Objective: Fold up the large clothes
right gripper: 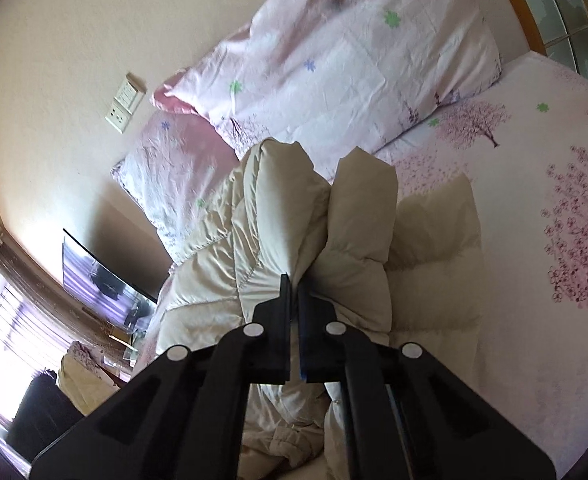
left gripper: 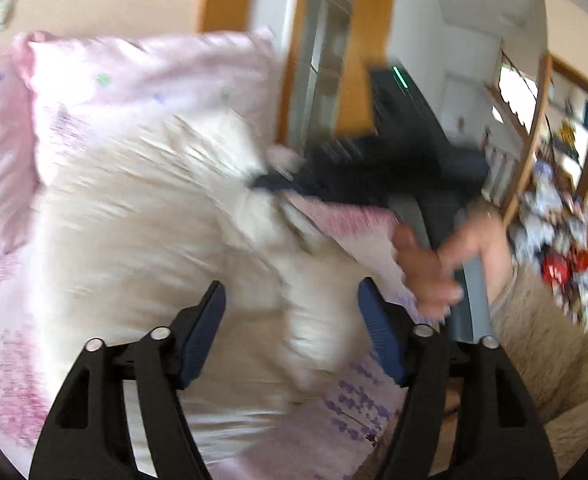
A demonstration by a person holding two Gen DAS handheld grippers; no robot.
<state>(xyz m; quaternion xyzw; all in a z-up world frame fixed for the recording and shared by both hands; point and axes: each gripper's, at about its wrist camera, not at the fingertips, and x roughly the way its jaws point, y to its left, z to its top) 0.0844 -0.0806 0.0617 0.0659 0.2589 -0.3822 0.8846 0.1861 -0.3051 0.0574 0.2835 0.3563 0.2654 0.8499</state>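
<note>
The cream padded jacket [right gripper: 277, 216] lies bunched on the bed [right gripper: 534, 184], near the pillows [right gripper: 354, 48], so folding looks barely begun. The right gripper [right gripper: 294, 284] pinches a puffy fold of it; the left gripper [left gripper: 291, 308] hangs wide apart above it, empty. No readable writing or brand shows.

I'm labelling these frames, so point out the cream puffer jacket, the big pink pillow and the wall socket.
cream puffer jacket [right gripper: 277, 216]: right wrist view, quilted fold ahead of the tool.
pink pillow [right gripper: 354, 48]: right wrist view, its middle.
wall socket [right gripper: 123, 104]: right wrist view, plate centre.
</note>
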